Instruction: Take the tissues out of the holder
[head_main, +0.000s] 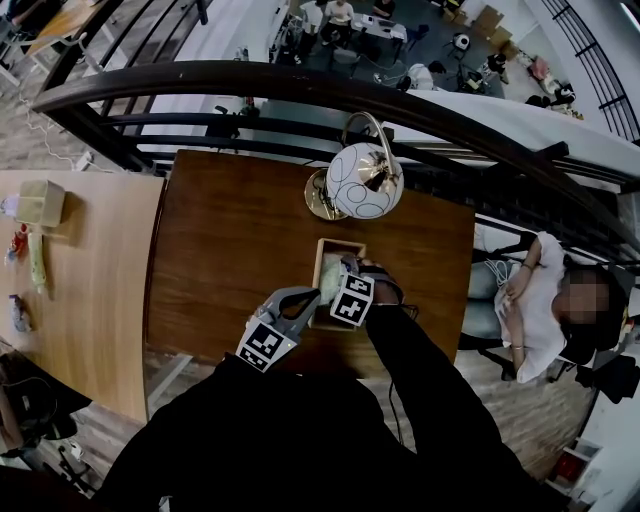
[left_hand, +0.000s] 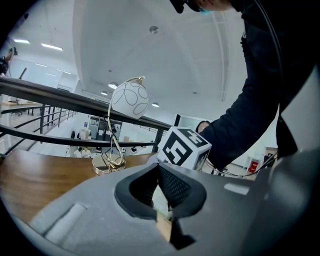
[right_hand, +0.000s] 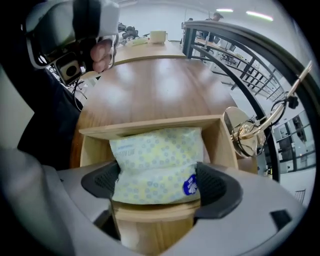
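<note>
tissue pack (right_hand: 156, 162) is seated inside the wooden holder (right_hand: 150, 126) on the table (head_main: 230, 260). right gripper (right_hand: 157, 182) is pointed down, jaws spread wide and set on both sides of the pack, pads pressed into the soft wrap. left gripper (left_hand: 161, 192) is clenched on a holder wall, judged to be a brace.

risks:
- pack is soft: if only the wrap is caught, it can be squashed and slipped out of the pads.
- fit looks snug: holder can be dragged up with the pack if the left clamp is lost.
- lamp (head_main: 362, 180) just behind the holder can be knocked by a jerky pull.
</note>
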